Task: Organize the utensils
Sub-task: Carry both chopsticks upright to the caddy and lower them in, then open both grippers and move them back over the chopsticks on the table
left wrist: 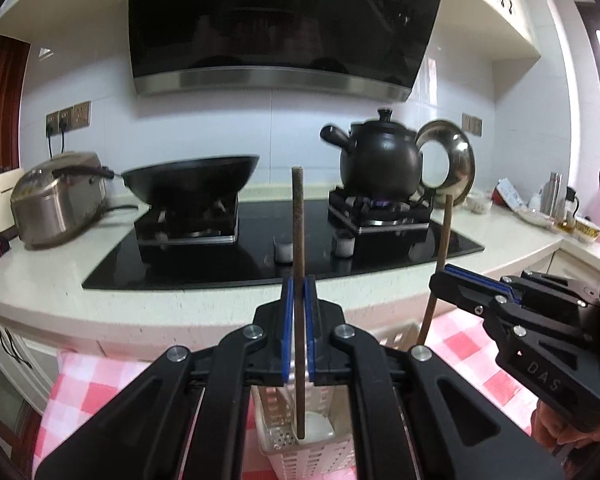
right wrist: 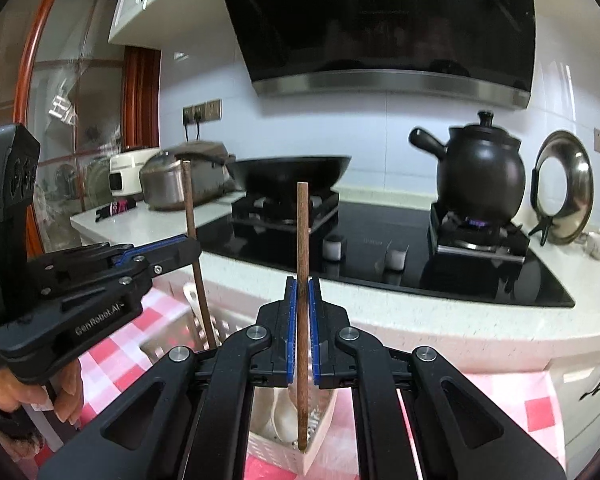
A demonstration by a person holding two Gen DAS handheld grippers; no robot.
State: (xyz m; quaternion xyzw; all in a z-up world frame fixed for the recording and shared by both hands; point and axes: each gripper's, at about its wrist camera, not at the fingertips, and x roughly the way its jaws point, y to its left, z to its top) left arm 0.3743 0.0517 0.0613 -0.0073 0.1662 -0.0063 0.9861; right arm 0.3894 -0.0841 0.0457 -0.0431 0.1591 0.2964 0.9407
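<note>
My left gripper (left wrist: 299,282) is shut on a brown chopstick (left wrist: 298,220) that stands upright, its lower tip inside a white slotted basket (left wrist: 300,460) below. At the right of that view, my right gripper (left wrist: 440,276) is shut on a second chopstick (left wrist: 445,232), slightly tilted. In the right wrist view, the right gripper (right wrist: 302,292) clamps its chopstick (right wrist: 302,232) upright, with the lower end down in the basket (right wrist: 326,420) beside white spoons (right wrist: 282,416). The left gripper (right wrist: 194,246) shows at the left with its chopstick (right wrist: 189,200).
The basket stands on a pink checked cloth (left wrist: 100,392). Behind is a white counter (right wrist: 440,328) with a black hob, a wok (left wrist: 192,178), a black clay pot (left wrist: 380,160) over a lit burner, a rice cooker (left wrist: 60,196) and a steel lid (left wrist: 456,160). A hand (right wrist: 64,396) holds the left gripper.
</note>
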